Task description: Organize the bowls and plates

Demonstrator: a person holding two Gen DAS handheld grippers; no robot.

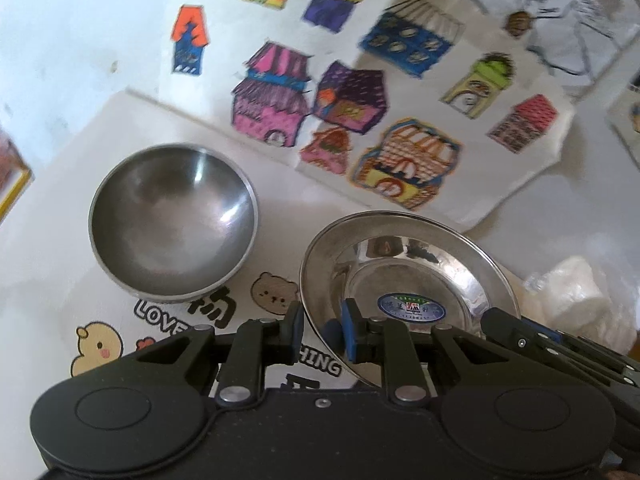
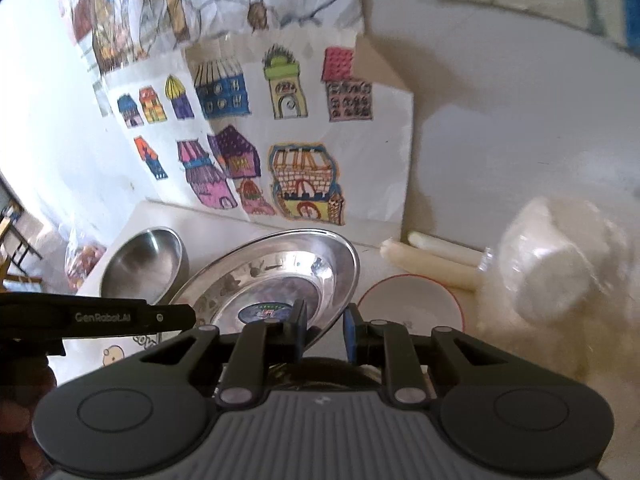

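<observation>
A shiny steel plate [image 1: 408,272] with a blue sticker in its well hangs tilted above the table, held from both sides. My left gripper [image 1: 322,320] is shut on its left rim. My right gripper [image 2: 325,322] is shut on the opposite rim of the same plate [image 2: 280,268]. The right gripper's fingers [image 1: 496,320] show at the plate's right edge in the left wrist view. A steel bowl [image 1: 172,220] stands empty and upright on the table to the plate's left, also seen as the bowl [image 2: 144,264]. A white plate with a red rim [image 2: 412,300] lies flat below right.
The table cover [image 1: 276,292] carries cartoon prints. A sheet of coloured house drawings [image 1: 360,80] hangs on the wall just behind. Two pale candles [image 2: 432,256] and a plastic-wrapped white bundle [image 2: 560,272] lie at the right. A bag of colourful items [image 2: 84,260] sits far left.
</observation>
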